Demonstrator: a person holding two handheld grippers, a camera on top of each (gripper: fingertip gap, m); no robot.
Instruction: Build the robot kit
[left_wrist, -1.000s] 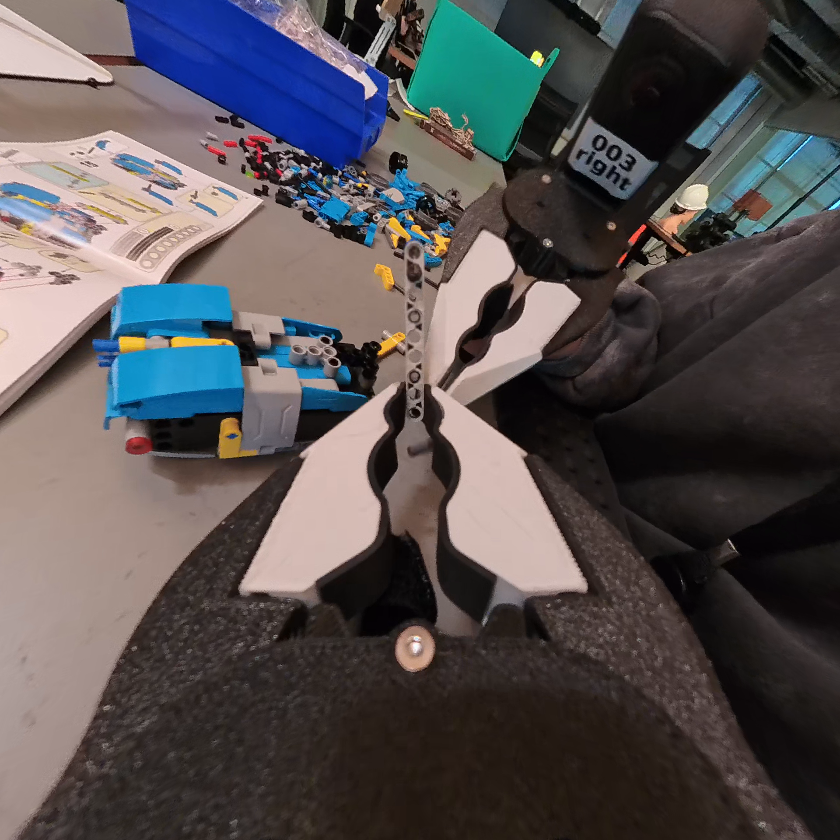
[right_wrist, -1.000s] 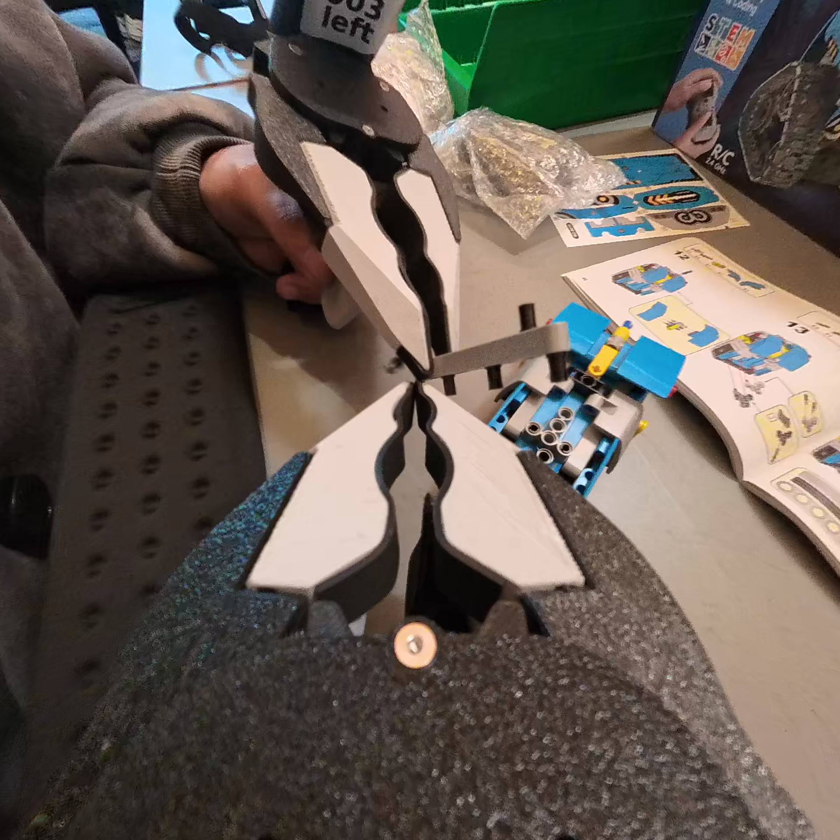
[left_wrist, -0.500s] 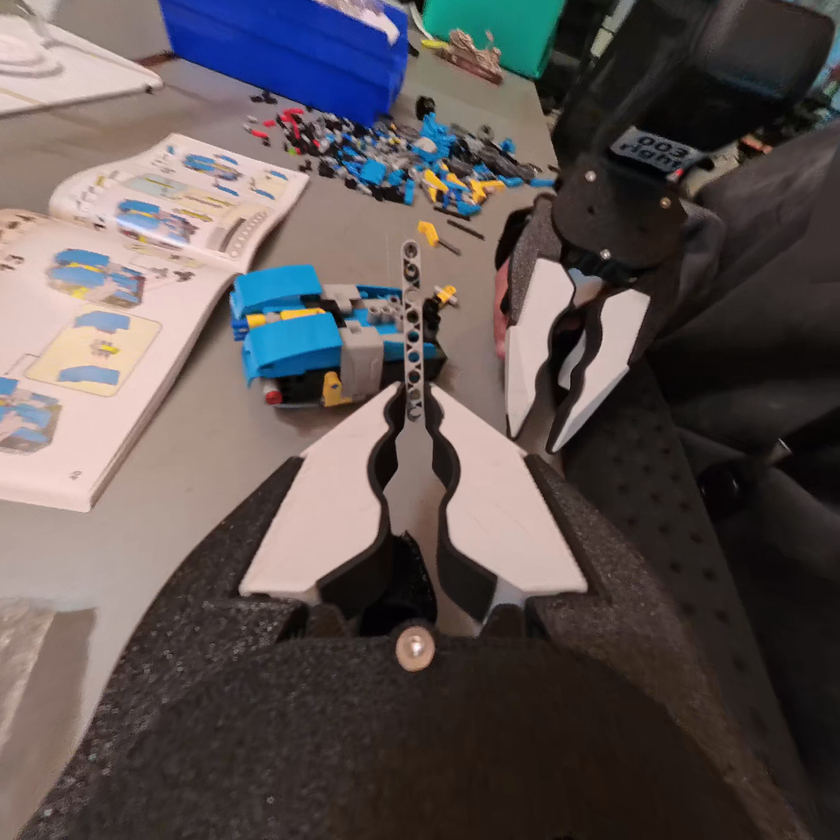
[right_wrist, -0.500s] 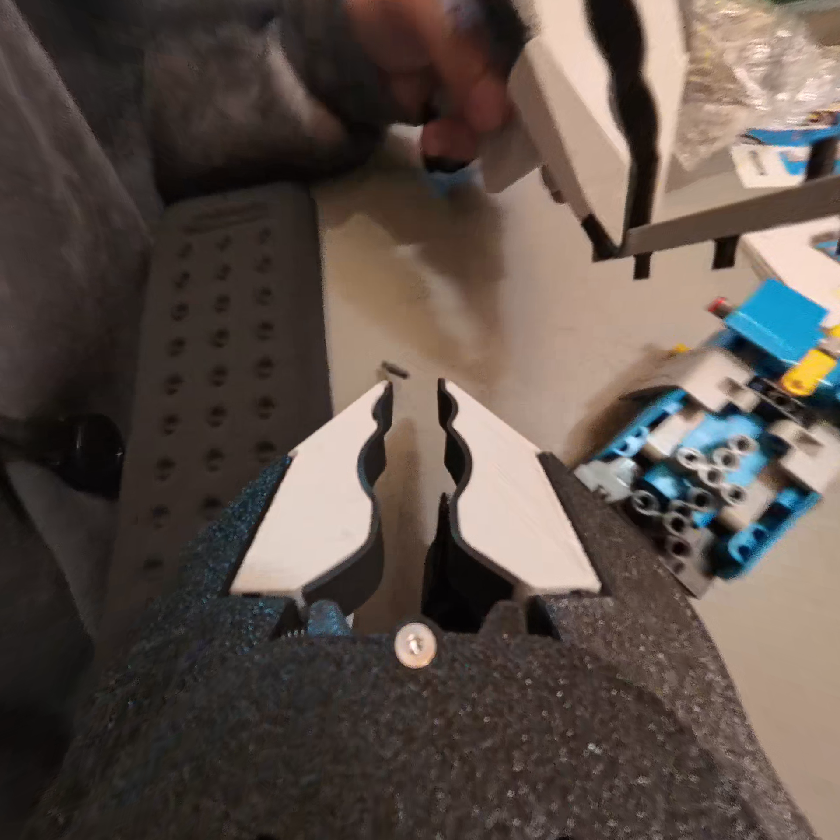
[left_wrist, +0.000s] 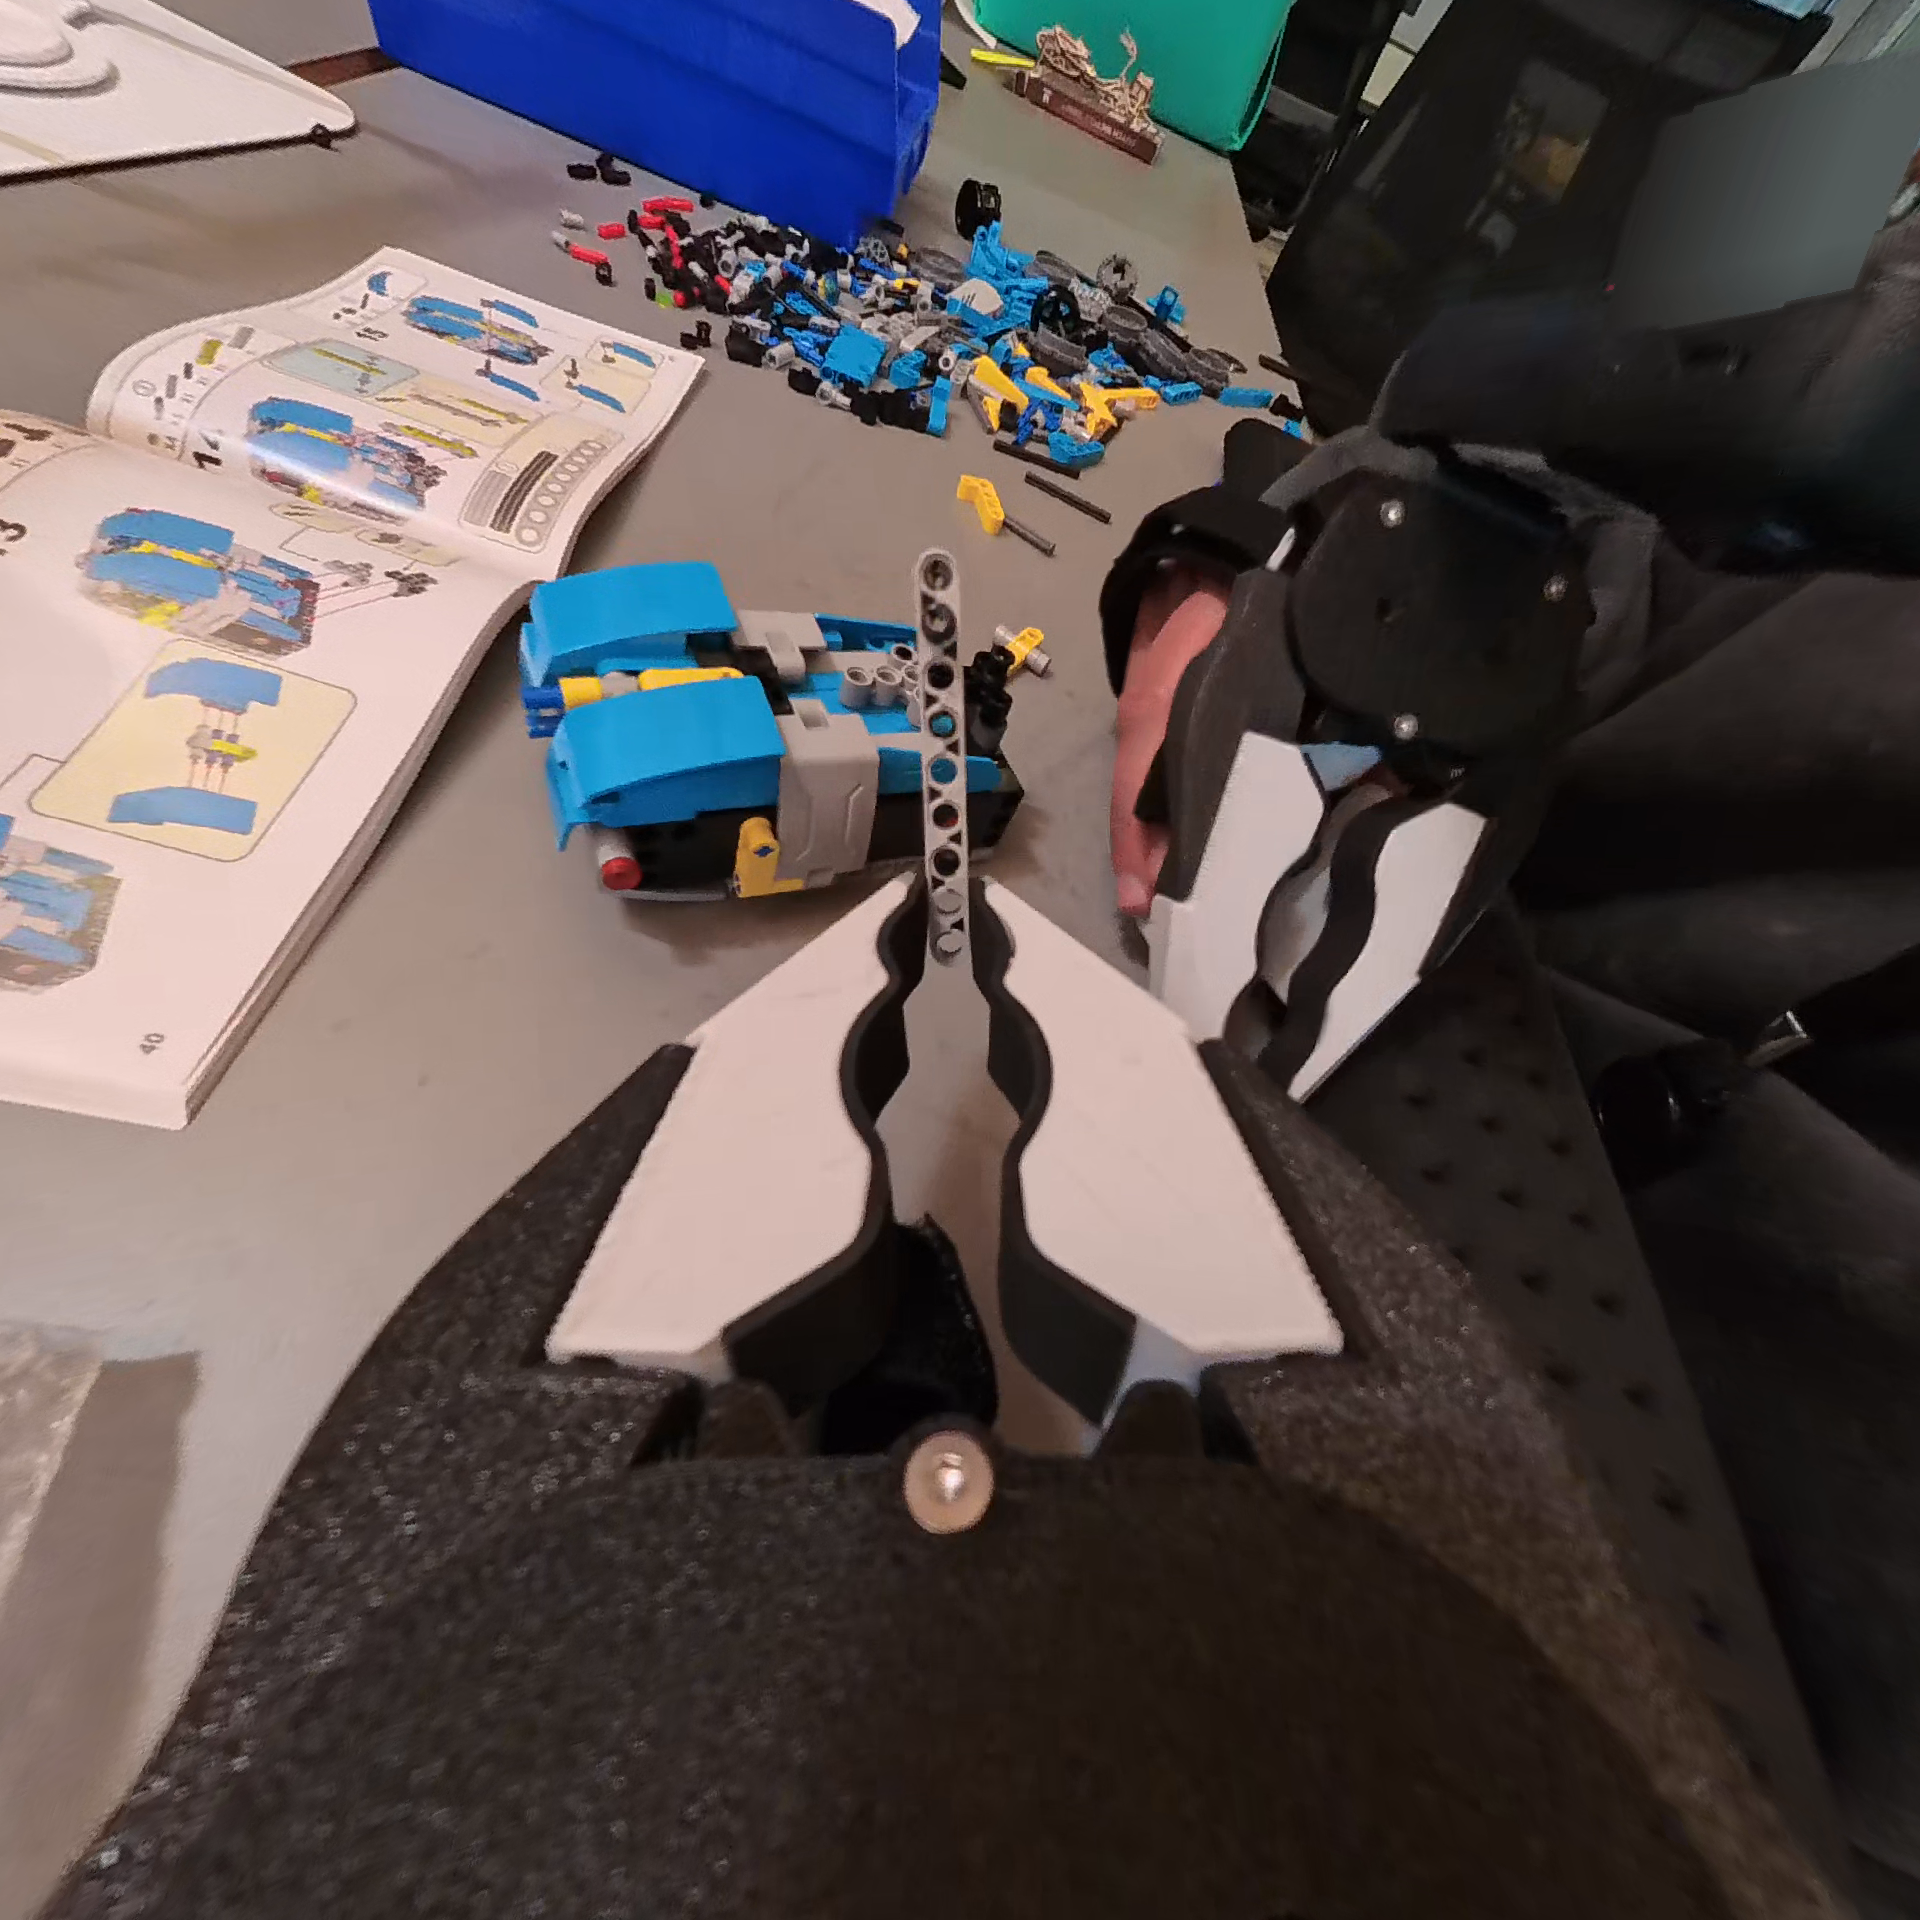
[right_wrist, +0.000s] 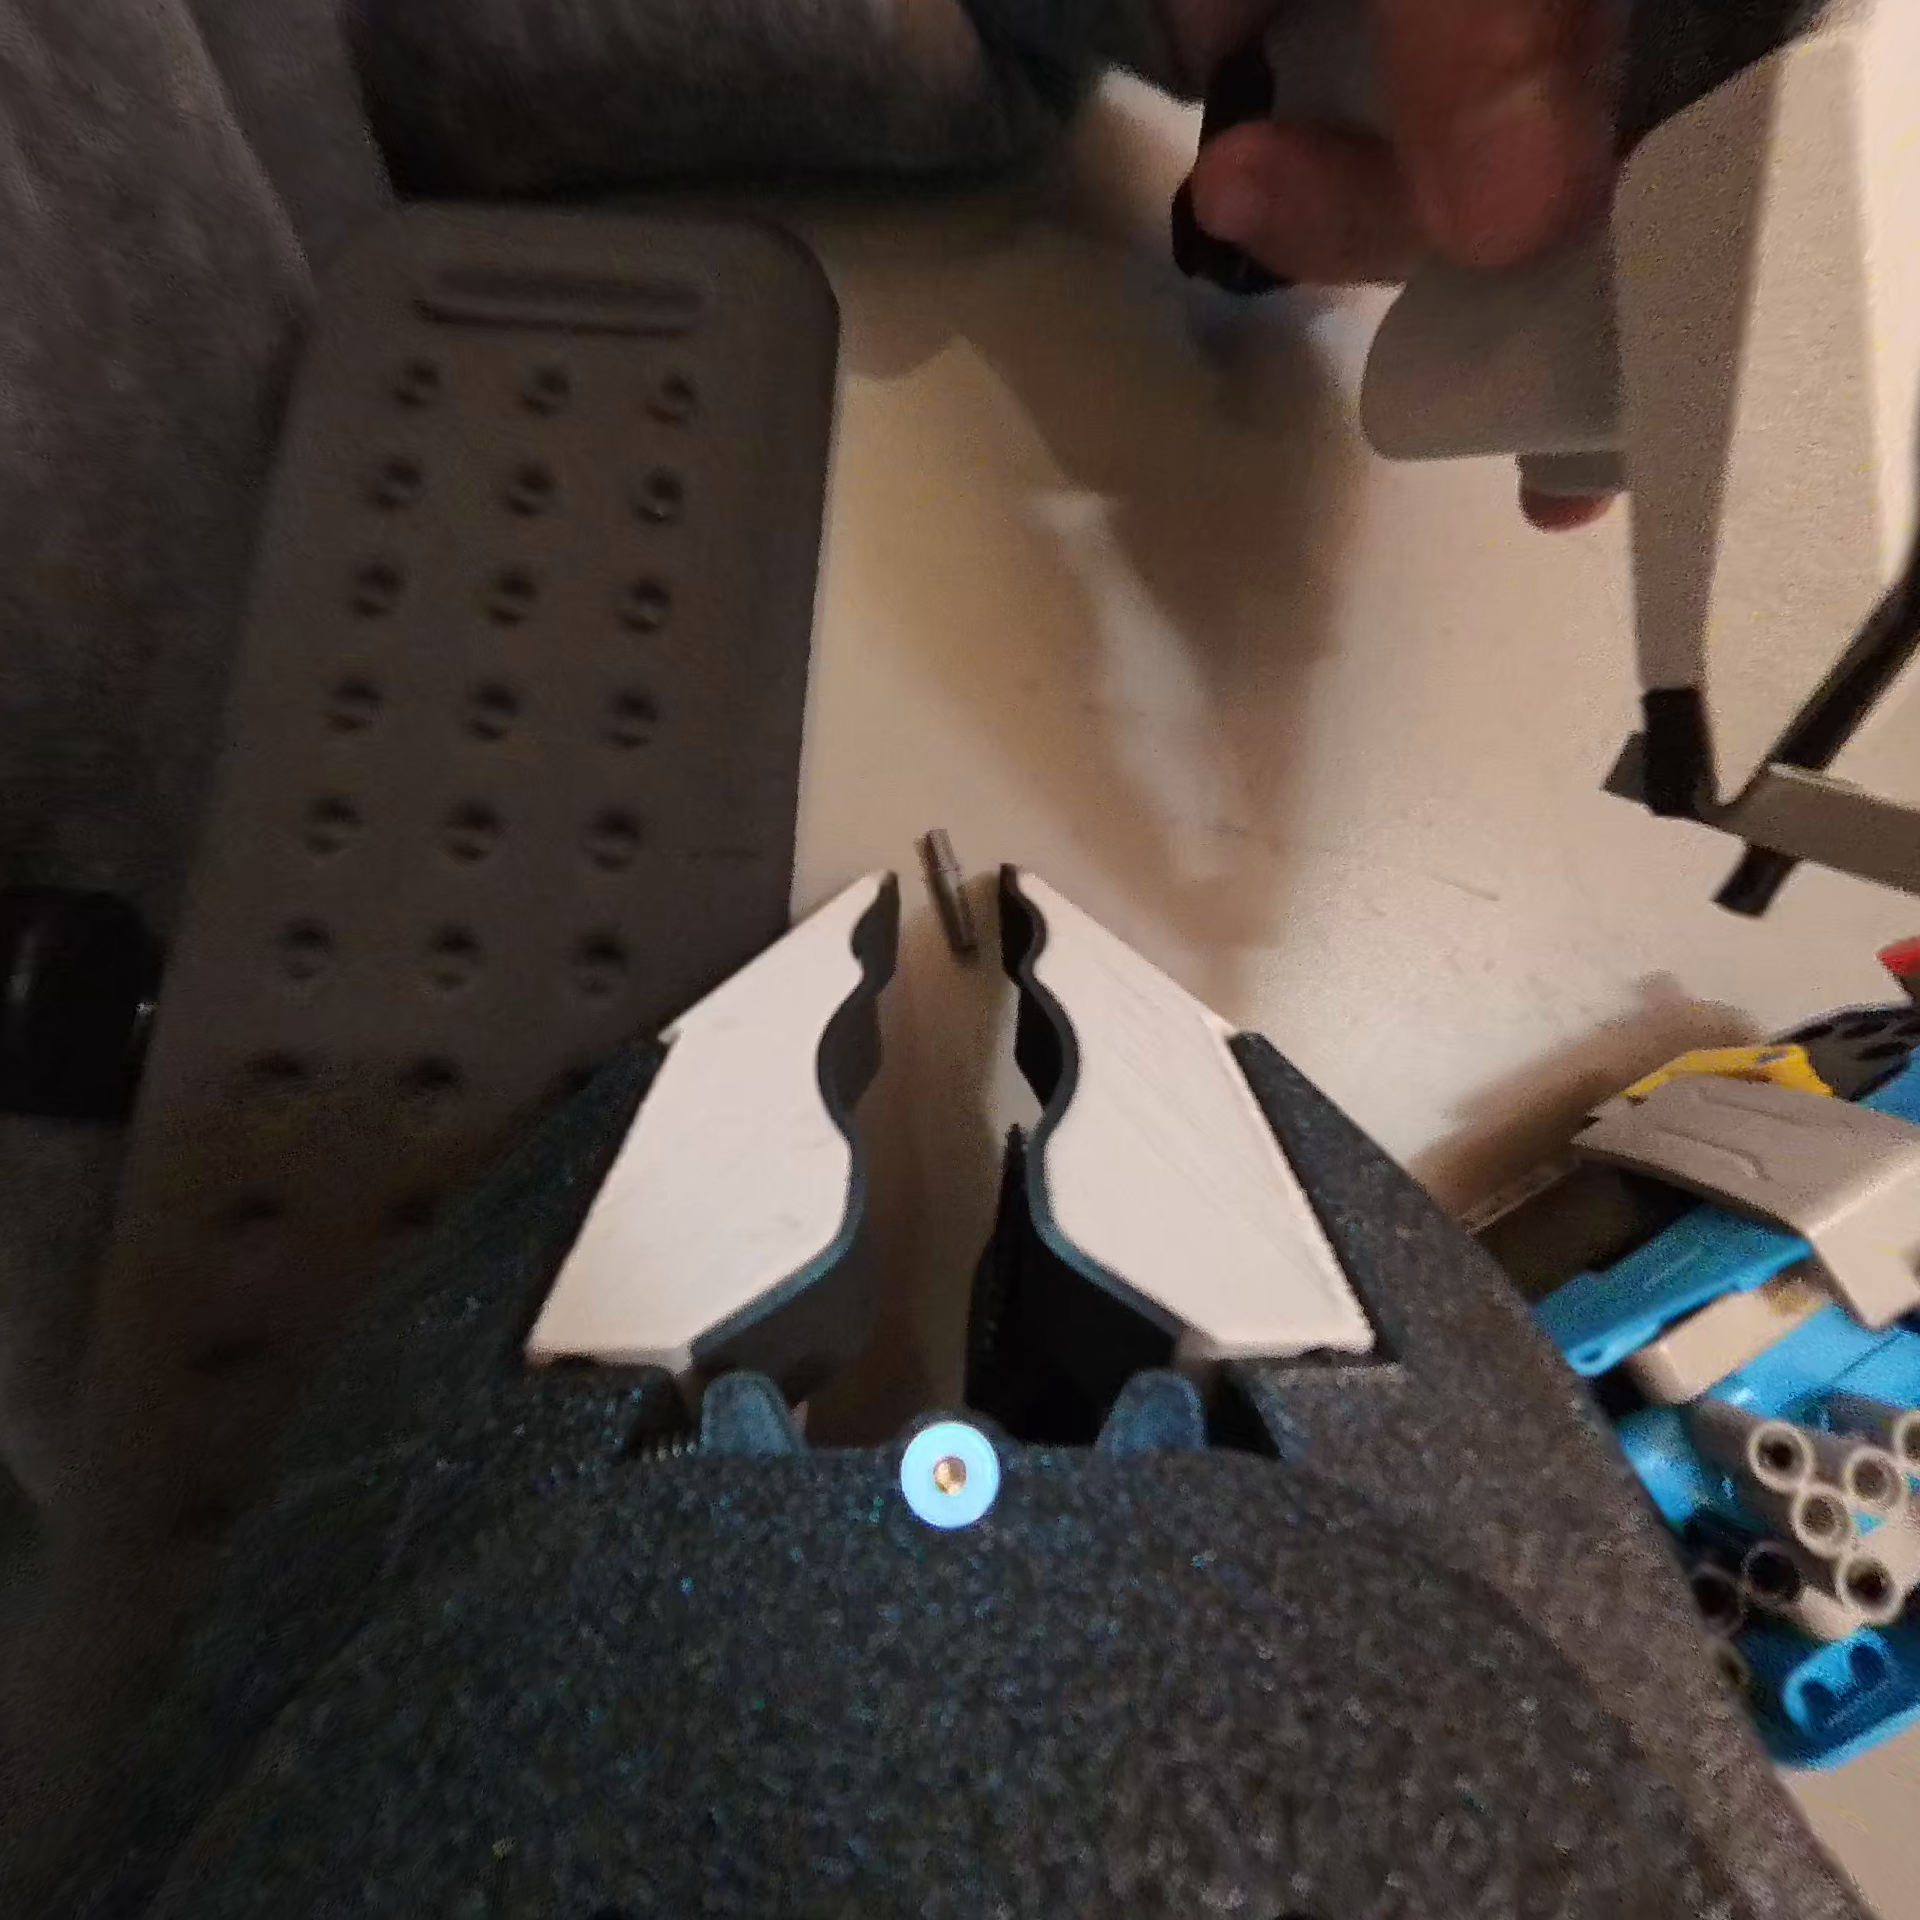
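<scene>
Tabletop (left_wrist: 436, 1122) carried an open instruction booklet (left_wrist: 260, 582), then a blue model car (left_wrist: 748, 769). Left gripper (left_wrist: 945, 914) pinched a grey holed beam (left_wrist: 940, 748) by its lower end. Right gripper (right_wrist: 948, 894), which had met the beam a second ago, had dropped away, its fingers parted around a small dark pin (right_wrist: 948, 889) lying on the table.

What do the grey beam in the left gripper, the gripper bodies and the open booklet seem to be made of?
Grey beam: moulded plastic, matte, with a row of crisp round holes. Left gripper body: dark speckled, grainy surface, probably foam or textured print; its fingers look like smooth white plastic. Booklet: glossy printed paper, pages curving at the fold.
</scene>
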